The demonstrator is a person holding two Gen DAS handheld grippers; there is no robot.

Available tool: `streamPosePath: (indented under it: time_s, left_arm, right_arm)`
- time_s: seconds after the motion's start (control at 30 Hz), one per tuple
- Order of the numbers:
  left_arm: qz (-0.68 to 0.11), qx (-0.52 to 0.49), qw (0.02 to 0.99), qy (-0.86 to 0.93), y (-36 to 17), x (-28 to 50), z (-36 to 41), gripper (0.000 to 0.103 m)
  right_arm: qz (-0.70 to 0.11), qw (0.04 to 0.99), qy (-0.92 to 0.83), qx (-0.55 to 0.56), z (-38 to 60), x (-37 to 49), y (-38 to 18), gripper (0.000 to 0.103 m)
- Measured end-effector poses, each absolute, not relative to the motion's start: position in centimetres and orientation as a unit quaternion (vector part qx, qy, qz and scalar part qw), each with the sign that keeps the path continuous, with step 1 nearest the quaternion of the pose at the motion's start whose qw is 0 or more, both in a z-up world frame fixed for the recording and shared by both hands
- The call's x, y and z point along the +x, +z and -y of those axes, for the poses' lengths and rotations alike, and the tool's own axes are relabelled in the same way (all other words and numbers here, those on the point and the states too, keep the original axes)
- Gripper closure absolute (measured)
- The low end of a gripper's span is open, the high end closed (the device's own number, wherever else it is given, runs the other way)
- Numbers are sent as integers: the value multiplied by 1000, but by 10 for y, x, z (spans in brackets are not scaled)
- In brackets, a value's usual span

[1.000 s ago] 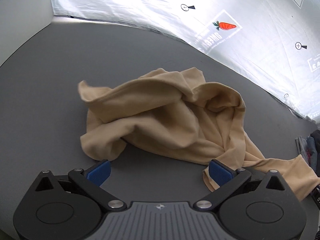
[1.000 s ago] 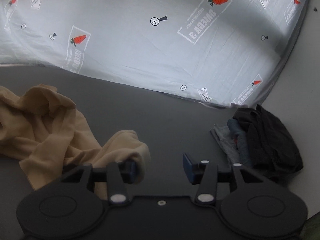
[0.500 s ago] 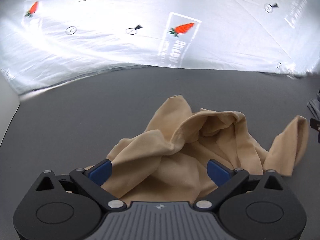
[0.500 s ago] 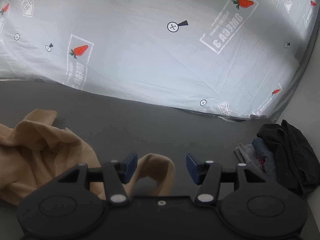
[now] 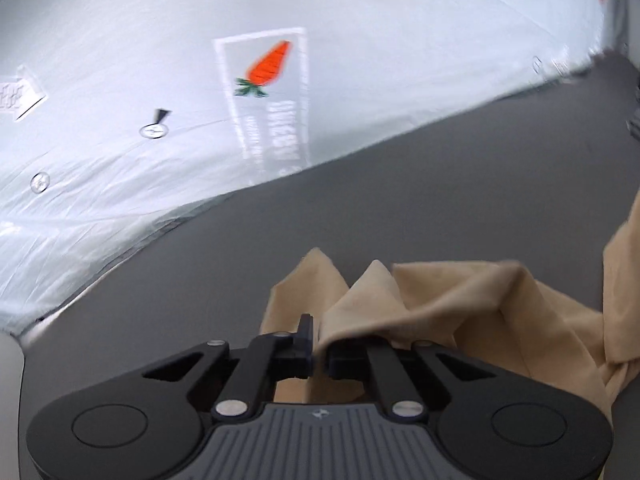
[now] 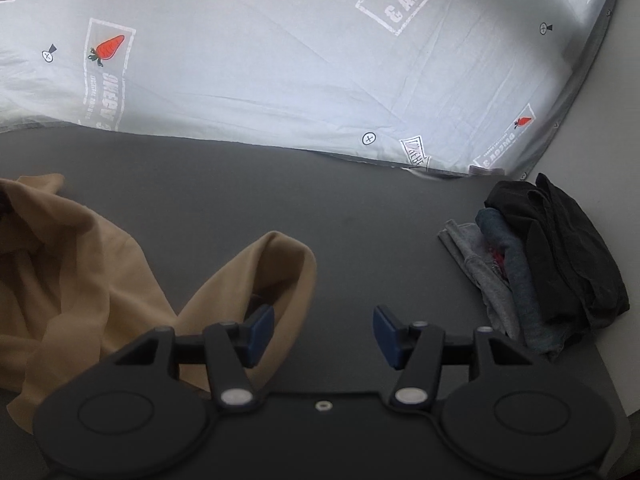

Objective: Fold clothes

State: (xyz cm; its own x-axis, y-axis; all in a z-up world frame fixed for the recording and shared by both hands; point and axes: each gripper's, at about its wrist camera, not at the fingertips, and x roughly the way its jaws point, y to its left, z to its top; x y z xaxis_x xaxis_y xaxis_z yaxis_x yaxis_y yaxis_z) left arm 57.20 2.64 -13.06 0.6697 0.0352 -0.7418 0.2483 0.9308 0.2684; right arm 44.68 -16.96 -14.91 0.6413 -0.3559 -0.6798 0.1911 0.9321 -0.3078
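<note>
A crumpled beige garment (image 5: 460, 304) lies on the dark grey table (image 5: 400, 208). My left gripper (image 5: 319, 350) is shut on a fold of its edge, and the cloth bunches up between and over the jaws. In the right wrist view the same beige garment (image 6: 80, 264) lies at the left, with one sleeve-like end (image 6: 276, 264) looped up just beyond the left finger. My right gripper (image 6: 323, 330) is open and empty, low over the table; its left finger sits against that looped end.
A pile of dark folded clothes (image 6: 540, 260), black, blue and grey, sits at the table's right edge. A light grey sheet with carrot prints (image 6: 280, 60) covers the area behind the table. A pale surface (image 6: 616, 240) shows beyond the table's right edge.
My left gripper has closed on the beige garment's edge and swung left. My right gripper stays open and has moved closer to the garment's looped end.
</note>
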Motion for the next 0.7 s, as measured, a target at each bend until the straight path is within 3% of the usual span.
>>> streamPosePath:
  time_s: [0.2,0.27,0.37,0.43,0.5,0.7]
  left_arm:
    - [-347,12,918,192,-63,533,-200,97]
    - [-354,-74,893,267,-69,515,-264,92]
    - [-388,-115,838,365,-89,488,-325,85]
    - [-399,-148,832,355,-95,466,-344,70]
    - [-397,-175,842,321,-97,447,-346,43]
    - [-371,-175,868,279,-97,444,-337,26]
  right_arm:
    - [-398,900,-123,-127,156,455,-155,47]
    - [-400,900,-108,-134,148,460,-156,47]
    - [-397,903,-81,-143,132,469,-154,47]
    - [-390,906,-63,-148,119,477,-150,47]
    - [-385,910,-45,-149,107,485,-145,47]
    - [-378,914,34,-145,65,522,-141,45]
